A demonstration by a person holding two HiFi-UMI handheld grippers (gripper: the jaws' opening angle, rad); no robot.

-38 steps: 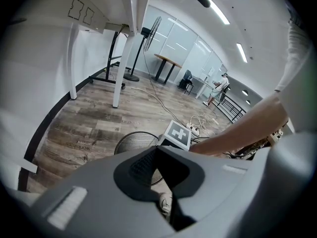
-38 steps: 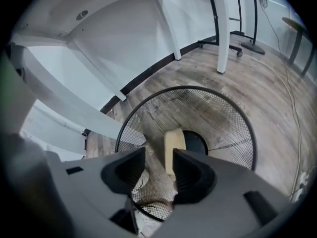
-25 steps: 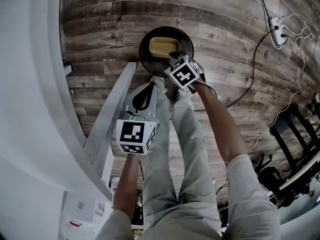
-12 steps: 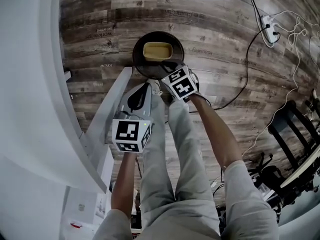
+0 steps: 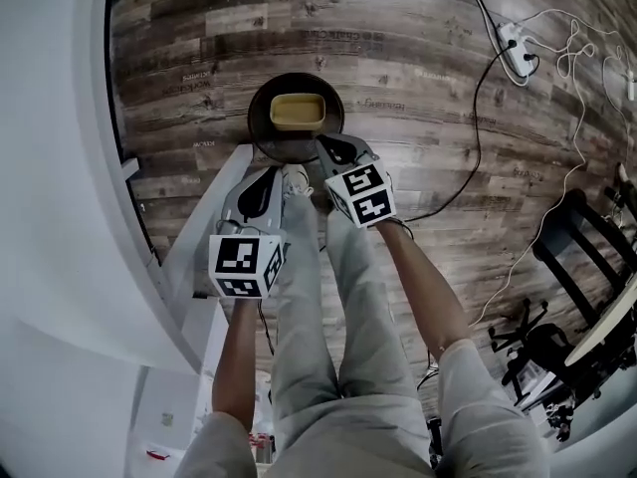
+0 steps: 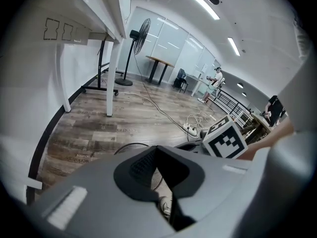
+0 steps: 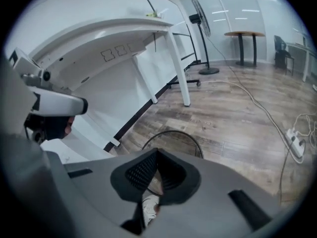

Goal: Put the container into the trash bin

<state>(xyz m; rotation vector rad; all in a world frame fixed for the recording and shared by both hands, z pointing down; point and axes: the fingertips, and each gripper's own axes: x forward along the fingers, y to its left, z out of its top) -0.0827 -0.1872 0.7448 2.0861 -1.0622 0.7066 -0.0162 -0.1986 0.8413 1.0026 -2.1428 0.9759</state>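
Grey and carrying nothing, the right gripper has drawn up and back from the trash bin. A second ago it hung over the rim with its jaws wide; now they are pressed together on nothing. The container lies inside the bin as it did then, flat, broad face up. Its long axis runs left to right from where the person stands. The left gripper has hardly shifted, and its jaws are also pressed together and empty. Both forearms reach forward and down, one outside each leg, with the grippers tilted down toward the wood floor. The right one points at the bin's near rim, and the left sits just beside a white table leg.
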